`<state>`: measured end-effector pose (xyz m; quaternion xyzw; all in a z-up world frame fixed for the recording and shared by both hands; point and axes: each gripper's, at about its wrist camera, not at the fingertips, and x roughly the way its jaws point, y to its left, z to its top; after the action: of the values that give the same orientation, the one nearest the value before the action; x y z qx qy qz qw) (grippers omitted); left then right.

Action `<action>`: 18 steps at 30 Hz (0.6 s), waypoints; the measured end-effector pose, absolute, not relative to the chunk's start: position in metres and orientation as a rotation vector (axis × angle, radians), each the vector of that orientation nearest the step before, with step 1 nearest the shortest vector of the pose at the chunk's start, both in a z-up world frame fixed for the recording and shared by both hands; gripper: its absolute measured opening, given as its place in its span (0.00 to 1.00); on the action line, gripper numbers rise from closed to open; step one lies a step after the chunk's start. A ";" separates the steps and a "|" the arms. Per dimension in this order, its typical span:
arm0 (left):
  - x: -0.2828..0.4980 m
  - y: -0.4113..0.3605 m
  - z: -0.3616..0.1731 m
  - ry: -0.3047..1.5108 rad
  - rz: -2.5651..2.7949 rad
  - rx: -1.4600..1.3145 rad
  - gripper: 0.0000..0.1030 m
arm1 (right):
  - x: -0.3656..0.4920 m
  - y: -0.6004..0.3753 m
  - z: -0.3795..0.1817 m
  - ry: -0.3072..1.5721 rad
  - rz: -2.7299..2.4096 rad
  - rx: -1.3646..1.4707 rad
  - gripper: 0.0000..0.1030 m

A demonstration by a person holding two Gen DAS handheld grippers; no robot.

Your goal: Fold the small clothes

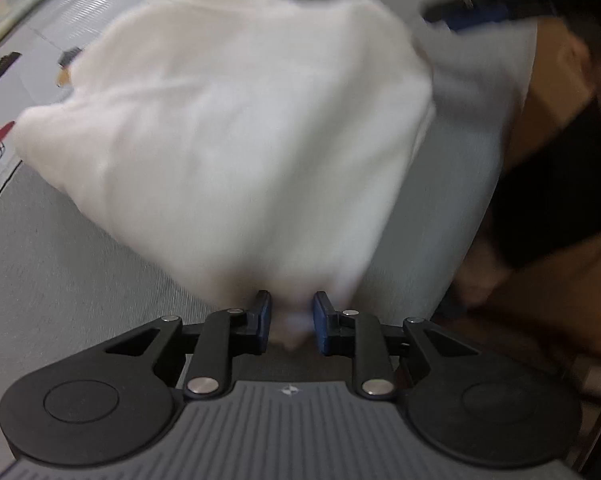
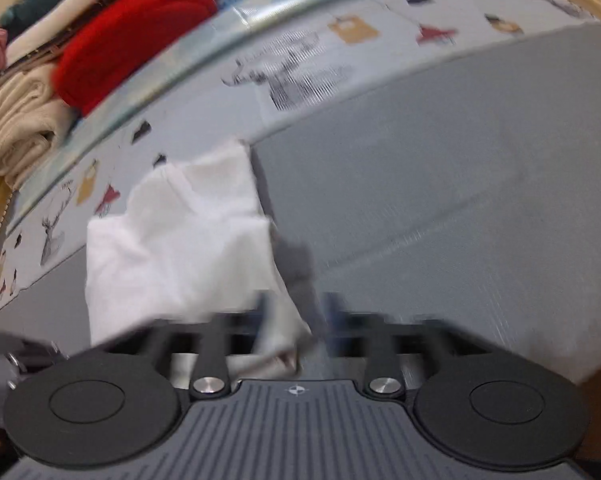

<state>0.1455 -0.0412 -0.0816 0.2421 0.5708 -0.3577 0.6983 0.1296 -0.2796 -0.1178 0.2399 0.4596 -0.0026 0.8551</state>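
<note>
Left jaws pinch the white garment (image 1: 228,128)'s near hem; right gripper (image 2: 296,320) jaws spread, a corner loose between them. Garment is mid-mat (image 1: 60,280), toward the printed edge. We lay the fold down slowly, corners matched, left gripper (image 1: 290,316) releasing last.

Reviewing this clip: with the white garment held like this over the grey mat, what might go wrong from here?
1. The left hand-held gripper pinches only a small bunch of the white garment; it may slip out.
2. The right hand-held gripper stands open with a cloth corner loose between its fingers, so that side could sag and crease the fold on the grey mat.
</note>
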 end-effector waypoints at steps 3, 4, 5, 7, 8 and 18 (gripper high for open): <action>0.151 -0.036 -0.075 1.291 -0.789 0.479 0.26 | 0.142 -0.277 -0.133 1.006 0.014 0.545 0.59; 0.154 -0.032 -0.071 1.288 -0.786 0.443 0.26 | 0.146 -0.278 -0.138 1.019 0.019 0.564 0.58; 0.158 -0.027 -0.067 1.280 -0.779 0.409 0.26 | 0.149 -0.276 -0.142 1.035 0.026 0.570 0.58; 0.165 -0.017 -0.062 1.270 -0.762 0.340 0.26 | 0.152 -0.269 -0.148 1.070 0.059 0.544 0.53; 0.167 -0.013 -0.059 1.263 -0.754 0.316 0.26 | 0.154 -0.264 -0.152 1.097 0.066 0.512 0.42; 0.184 -0.001 -0.026 1.087 -0.729 0.181 0.26 | 0.125 -0.270 -0.103 1.080 0.086 0.570 0.03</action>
<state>0.1843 -0.0009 -0.0264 0.0843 0.5047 -0.3384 0.7897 0.1254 -0.2701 -0.1031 0.2674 0.5071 0.0401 0.8184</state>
